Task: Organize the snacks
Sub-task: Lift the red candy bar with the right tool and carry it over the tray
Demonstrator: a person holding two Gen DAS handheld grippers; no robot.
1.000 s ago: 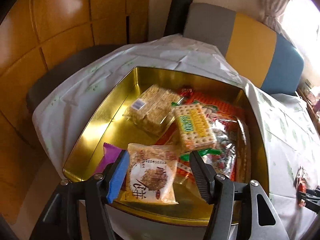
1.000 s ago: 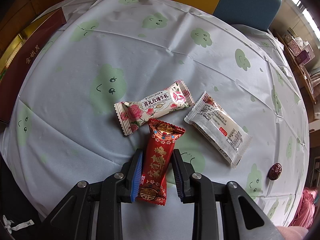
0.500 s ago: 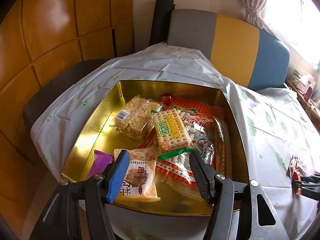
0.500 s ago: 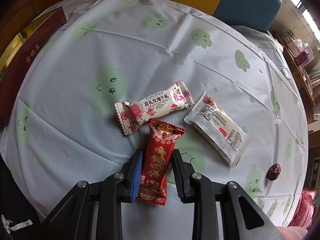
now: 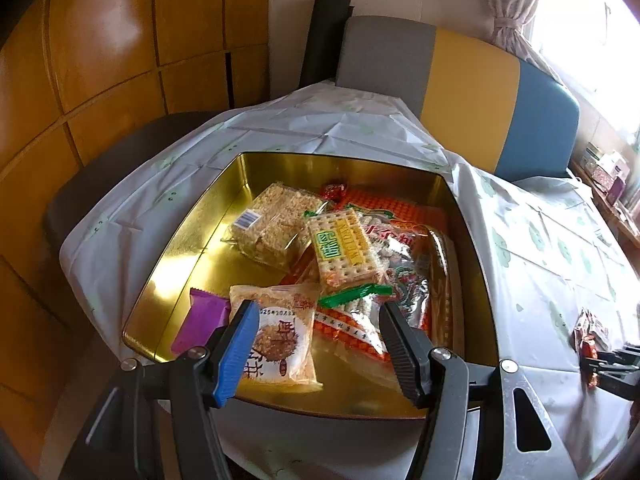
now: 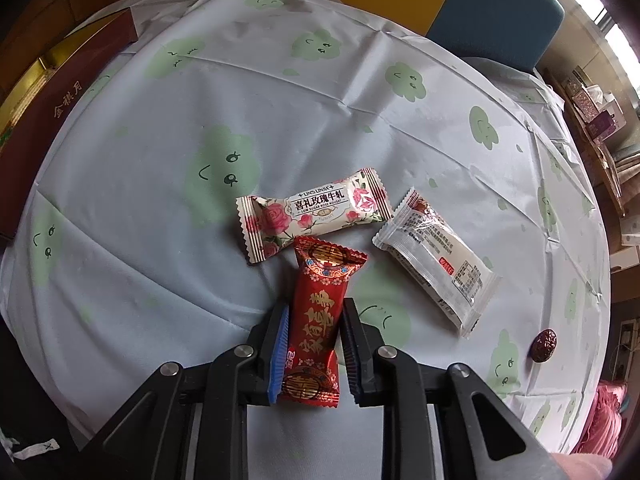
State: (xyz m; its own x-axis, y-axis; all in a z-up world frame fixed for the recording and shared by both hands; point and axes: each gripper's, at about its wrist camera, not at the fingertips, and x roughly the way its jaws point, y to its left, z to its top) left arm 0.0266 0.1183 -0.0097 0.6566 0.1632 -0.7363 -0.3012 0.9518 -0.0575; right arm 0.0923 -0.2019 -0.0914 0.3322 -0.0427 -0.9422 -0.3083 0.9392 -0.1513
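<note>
Right tool just closing on red candy; left tool open, empty, over tin. Risk: slippery wrapper slipping free; neighbouring nougat dragged along.

Beside the gold tin you have three wrapped snacks on the tablecloth: one red, one rose-printed, one white, plus one red date.
</note>
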